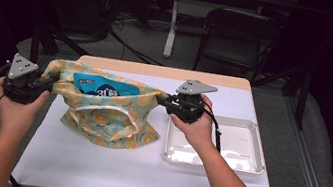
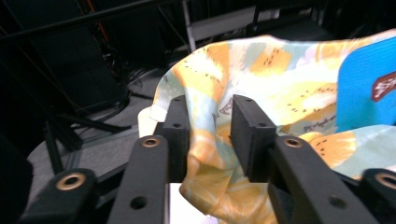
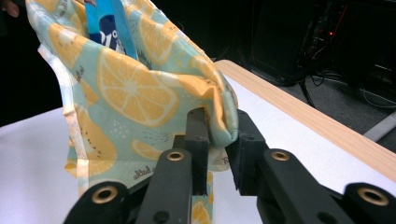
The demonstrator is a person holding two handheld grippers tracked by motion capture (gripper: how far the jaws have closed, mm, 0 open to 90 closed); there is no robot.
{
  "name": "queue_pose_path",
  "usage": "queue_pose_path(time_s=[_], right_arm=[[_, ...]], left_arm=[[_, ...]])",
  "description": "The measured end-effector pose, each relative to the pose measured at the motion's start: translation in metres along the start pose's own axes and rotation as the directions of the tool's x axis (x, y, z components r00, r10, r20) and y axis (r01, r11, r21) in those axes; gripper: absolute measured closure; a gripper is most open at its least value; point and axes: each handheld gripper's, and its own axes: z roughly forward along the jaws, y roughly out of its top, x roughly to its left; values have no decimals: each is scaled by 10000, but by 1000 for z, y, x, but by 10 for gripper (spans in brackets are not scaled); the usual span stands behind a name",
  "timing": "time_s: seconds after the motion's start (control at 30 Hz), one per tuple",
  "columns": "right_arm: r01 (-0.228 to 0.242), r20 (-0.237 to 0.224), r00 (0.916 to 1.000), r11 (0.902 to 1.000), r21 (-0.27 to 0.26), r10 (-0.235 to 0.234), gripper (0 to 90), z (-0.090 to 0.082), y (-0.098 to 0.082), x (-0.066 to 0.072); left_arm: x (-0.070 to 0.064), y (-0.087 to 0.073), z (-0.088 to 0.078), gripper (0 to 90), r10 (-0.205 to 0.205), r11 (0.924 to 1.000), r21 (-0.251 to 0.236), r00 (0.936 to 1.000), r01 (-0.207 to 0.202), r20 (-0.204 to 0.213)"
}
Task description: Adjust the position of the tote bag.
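A cloth bag (image 1: 110, 117) printed with yellow citrus slices on pale blue stands open on the white table (image 1: 92, 163), spread between my two grippers. A blue snack packet (image 1: 97, 85) sticks out of its mouth. My left gripper (image 1: 49, 84) is at the bag's left rim; in the left gripper view (image 2: 210, 121) the fabric (image 2: 205, 154) hangs loosely between parted jaws. My right gripper (image 1: 161, 99) is at the right rim; in the right gripper view (image 3: 219, 128) a folded corner of the bag (image 3: 222, 116) lies between jaws that stand slightly apart. The blue packet (image 3: 105, 28) rises inside.
A white foam tray (image 1: 255, 134) lies at the table's right, just beyond my right hand. The table's wooden far edge (image 1: 168, 72) is behind the bag. A dark chair (image 1: 237, 34) and a table leg (image 1: 172, 23) stand farther back on the floor.
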Motion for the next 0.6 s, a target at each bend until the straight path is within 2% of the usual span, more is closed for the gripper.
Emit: queue_pose_path(time_s=[0.2, 0.27, 0.53, 0.6], right_arm=[[69, 25, 10000, 10000, 10, -69, 713, 0, -7, 4], [55, 68, 10000, 10000, -69, -55, 664, -1, -9, 6], [-114, 44, 9999, 9994, -332, 115, 554, -7, -16, 11], [-179, -1, 9998, 9990, -408, 179, 536, -8, -17, 13]], left_arm=[[1, -7, -2, 610, -395, 9991, 154, 9991, 392, 161], [0, -9, -4, 595, -503, 9987, -16, 9984, 504, 276], [-3, -17, -11, 548, -789, 9969, 26, 9948, 789, 646], [-4, -20, -13, 538, -956, 9951, -172, 9925, 972, 761]])
